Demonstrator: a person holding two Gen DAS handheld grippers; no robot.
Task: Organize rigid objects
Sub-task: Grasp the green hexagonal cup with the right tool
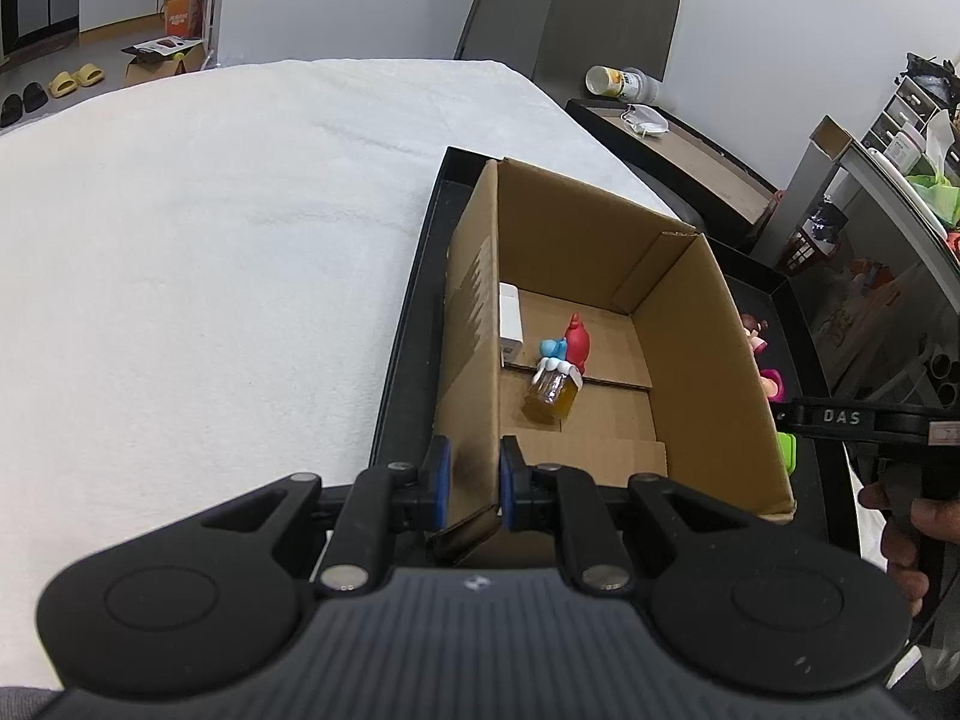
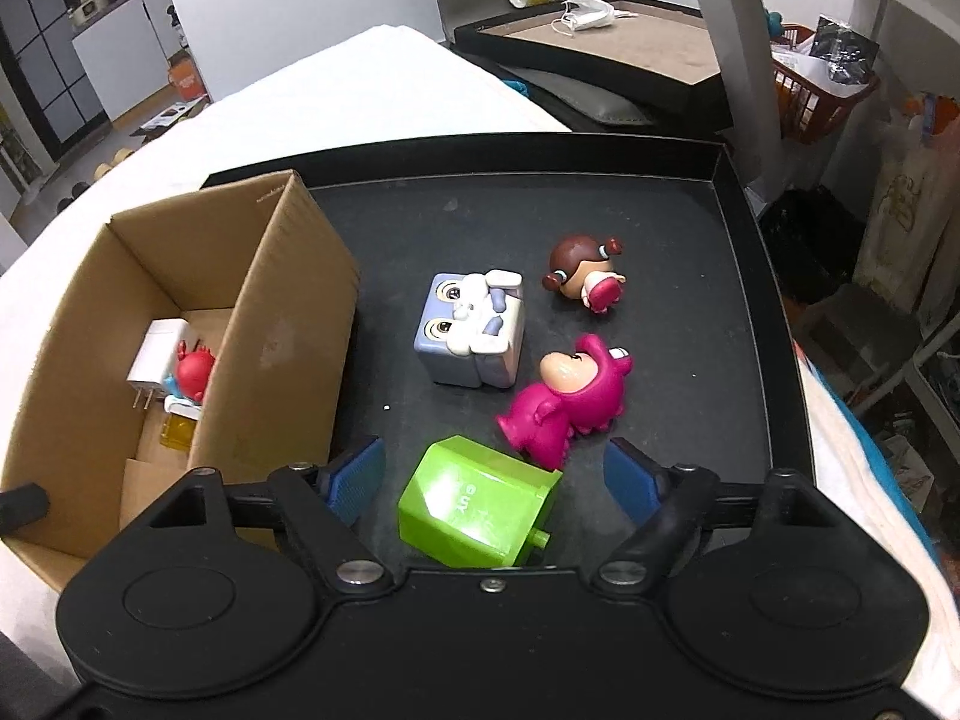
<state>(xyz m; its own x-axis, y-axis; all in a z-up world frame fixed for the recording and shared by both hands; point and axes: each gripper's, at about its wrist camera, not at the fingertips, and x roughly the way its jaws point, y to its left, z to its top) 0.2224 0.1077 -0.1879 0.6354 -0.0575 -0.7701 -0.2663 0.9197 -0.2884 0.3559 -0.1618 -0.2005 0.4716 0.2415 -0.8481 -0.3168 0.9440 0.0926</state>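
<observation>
A cardboard box (image 1: pixel 690 324) (image 2: pixel 282 324) stands on the left of a black tray (image 2: pixel 738 324). Inside it lie a white charger (image 1: pixel 510 324) (image 2: pixel 153 360), a red toy (image 1: pixel 577 341) (image 2: pixel 193 373) and a small amber bottle (image 1: pixel 549 393). My left gripper (image 1: pixel 471 480) is shut on the box's near left wall. My right gripper (image 2: pixel 495 474) is open over the tray, its fingers either side of a green block (image 2: pixel 474 504). Beyond lie a pink figure (image 2: pixel 564 402), a blue-grey cube toy (image 2: pixel 474 330) and a brown-haired doll (image 2: pixel 585 276).
The tray sits on a white cloth-covered table (image 1: pixel 210 270). A second dark tray (image 2: pixel 600 42) with a face mask and a tipped cup stands behind. Shelves and a red basket (image 2: pixel 822 96) are at the right.
</observation>
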